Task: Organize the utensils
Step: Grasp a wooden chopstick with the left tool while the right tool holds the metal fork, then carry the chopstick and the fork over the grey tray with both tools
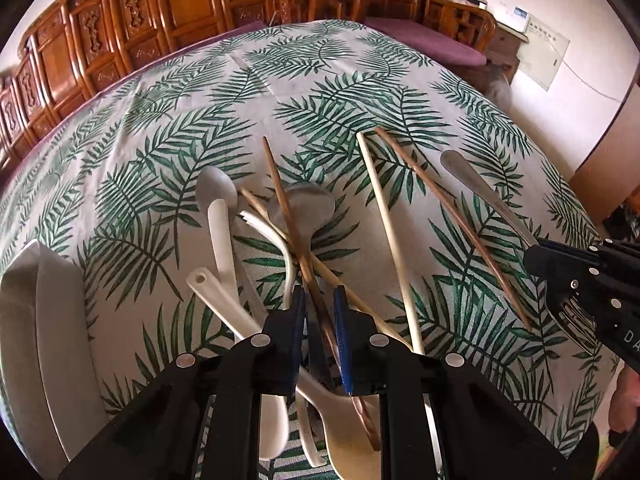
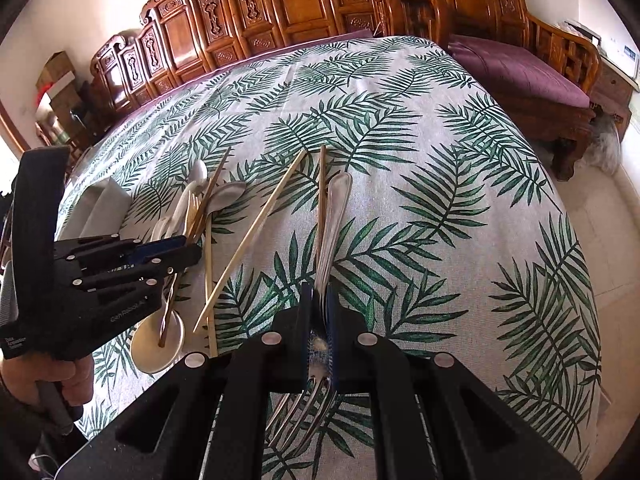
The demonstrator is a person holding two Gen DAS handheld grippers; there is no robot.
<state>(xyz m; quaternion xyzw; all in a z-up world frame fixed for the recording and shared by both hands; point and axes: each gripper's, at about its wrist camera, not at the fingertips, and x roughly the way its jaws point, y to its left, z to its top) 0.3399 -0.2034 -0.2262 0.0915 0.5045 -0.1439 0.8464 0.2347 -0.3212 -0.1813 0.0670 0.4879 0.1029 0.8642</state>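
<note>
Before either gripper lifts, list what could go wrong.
1. The left gripper straddles a dark chopstick that crosses other pieces in the pile; lifting may drag them along.
2. The right gripper pinches the fork near its tines, so the long handle may swing or slip.

The tablecloth [image 2: 440,184] is matt woven cloth printed with green leaves. The fork [image 2: 332,224] and spoon [image 1: 306,204] are polished, shiny metal. The chopsticks [image 1: 384,216] look like smooth bare wood. The white spoons [image 1: 222,232] look glossy, like ceramic or plastic.
</note>
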